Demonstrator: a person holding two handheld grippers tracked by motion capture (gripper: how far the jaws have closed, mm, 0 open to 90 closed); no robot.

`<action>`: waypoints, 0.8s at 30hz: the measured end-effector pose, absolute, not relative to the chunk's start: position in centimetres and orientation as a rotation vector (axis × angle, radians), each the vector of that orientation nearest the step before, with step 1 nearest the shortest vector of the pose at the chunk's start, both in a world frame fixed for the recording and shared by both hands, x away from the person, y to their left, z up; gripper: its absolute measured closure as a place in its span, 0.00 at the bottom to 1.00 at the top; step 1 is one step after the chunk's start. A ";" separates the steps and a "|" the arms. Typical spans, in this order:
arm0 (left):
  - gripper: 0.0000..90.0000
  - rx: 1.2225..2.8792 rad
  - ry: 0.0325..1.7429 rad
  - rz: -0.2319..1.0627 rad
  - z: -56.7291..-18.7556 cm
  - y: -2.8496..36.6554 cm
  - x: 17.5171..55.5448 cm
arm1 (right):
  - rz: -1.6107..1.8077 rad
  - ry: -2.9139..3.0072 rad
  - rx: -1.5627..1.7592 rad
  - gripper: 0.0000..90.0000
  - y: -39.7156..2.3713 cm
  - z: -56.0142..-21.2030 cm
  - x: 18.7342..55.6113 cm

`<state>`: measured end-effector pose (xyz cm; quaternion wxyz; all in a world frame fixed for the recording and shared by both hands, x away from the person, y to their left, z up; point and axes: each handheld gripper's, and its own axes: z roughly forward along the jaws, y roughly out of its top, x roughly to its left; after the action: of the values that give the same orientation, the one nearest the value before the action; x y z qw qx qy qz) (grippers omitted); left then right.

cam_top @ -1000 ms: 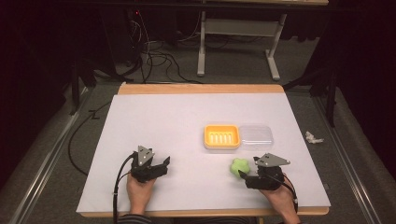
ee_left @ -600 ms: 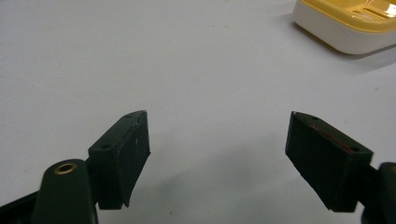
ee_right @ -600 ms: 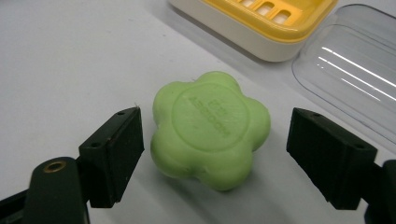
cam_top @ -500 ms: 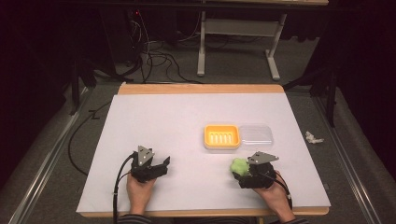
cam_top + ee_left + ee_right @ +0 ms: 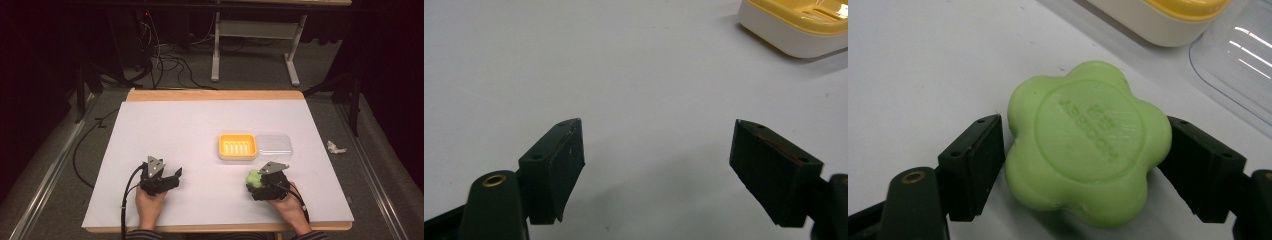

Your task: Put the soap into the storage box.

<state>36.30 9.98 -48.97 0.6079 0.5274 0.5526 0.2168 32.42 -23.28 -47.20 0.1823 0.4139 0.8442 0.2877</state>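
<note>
The right gripper [image 5: 1083, 165] has its 2 fingers [image 5: 973, 165] clamped on the green soap [image 5: 1088, 145] (flower-shaped, with lettering pressed into its top), 1 finger on each side. From above, the soap [image 5: 253, 178] sits at the near right of the counter [image 5: 175, 130], just in front of the yellow soap dish [image 5: 237, 145]. The clear lid [image 5: 274, 144] lies touching the dish's right side. The left gripper [image 5: 659, 165] rests at the near left, fingers [image 5: 555, 167] wide apart with nothing but bare counter between them, well apart from the soap.
</note>
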 end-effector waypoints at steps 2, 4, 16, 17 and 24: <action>0.25 1.221 1.277 0.503 -49.0 10.0 36.3 | 0.809 2.387 1.180 0.24 -23.3 -47.1 32.4; 0.25 1.221 1.278 0.502 -49.0 10.0 36.3 | 0.825 2.388 1.185 0.25 -23.4 -47.2 32.6; 0.25 1.220 1.278 0.502 -49.0 10.0 36.3 | 0.831 2.388 1.191 0.29 -23.5 -47.1 32.8; 0.25 1.220 1.278 0.502 -49.0 10.0 36.3 | 0.833 2.388 1.190 0.29 -23.5 -47.1 32.8; 0.25 1.219 1.280 0.502 -49.0 10.0 36.3 | 0.834 2.402 1.169 0.29 -23.6 -47.0 32.9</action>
<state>36.33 10.02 -48.97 0.6069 0.5272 0.5537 0.2172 32.86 -23.63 -47.05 0.1706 0.4117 0.8457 0.2935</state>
